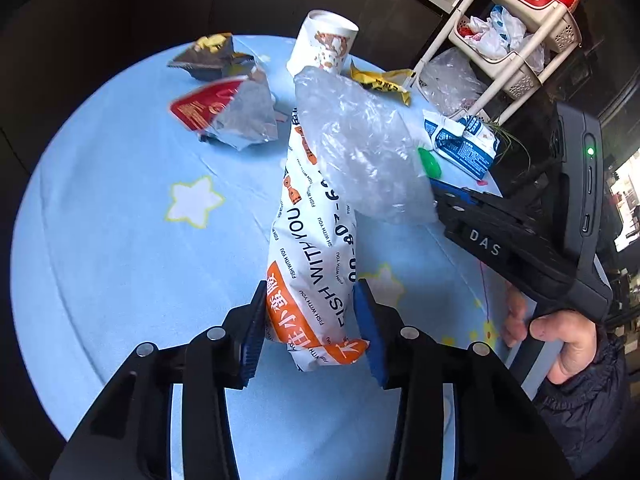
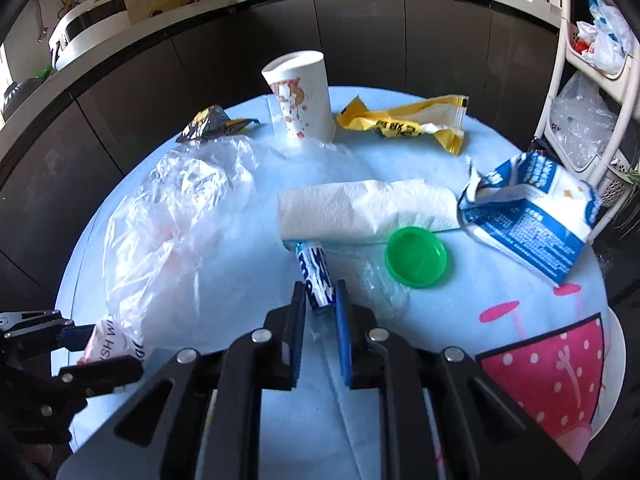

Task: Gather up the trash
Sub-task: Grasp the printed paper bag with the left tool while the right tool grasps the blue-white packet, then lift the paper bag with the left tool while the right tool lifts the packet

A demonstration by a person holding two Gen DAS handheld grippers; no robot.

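Round table (image 1: 120,208) under a pale blue star-print cloth fills both views, with dark cabinets behind and a shelf rack (image 1: 516,40) at upper right.

Left wrist view: your left gripper (image 1: 310,328), at lower centre, has its jaws narrowed onto the near end of a white-and-orange bag (image 1: 312,240) that runs up the middle of the frame; both blue pads press its sides. A clear plastic bag (image 1: 360,152) lies over its far end. Your right hand (image 1: 560,340) holds the other tool at right.

Right wrist view: your right gripper (image 2: 318,312), at lower centre, is nearly closed on a small blue-and-white wrapper (image 2: 314,272), the pads touching it on both sides. Its far end is tucked under a paper towel (image 2: 360,208). A green lid (image 2: 416,258) lies just right of the wrapper. A paper cup (image 2: 300,96) stands upright at top centre, a yellow wrapper (image 2: 404,120) to its right, a blue-and-white packet (image 2: 532,224) at right.
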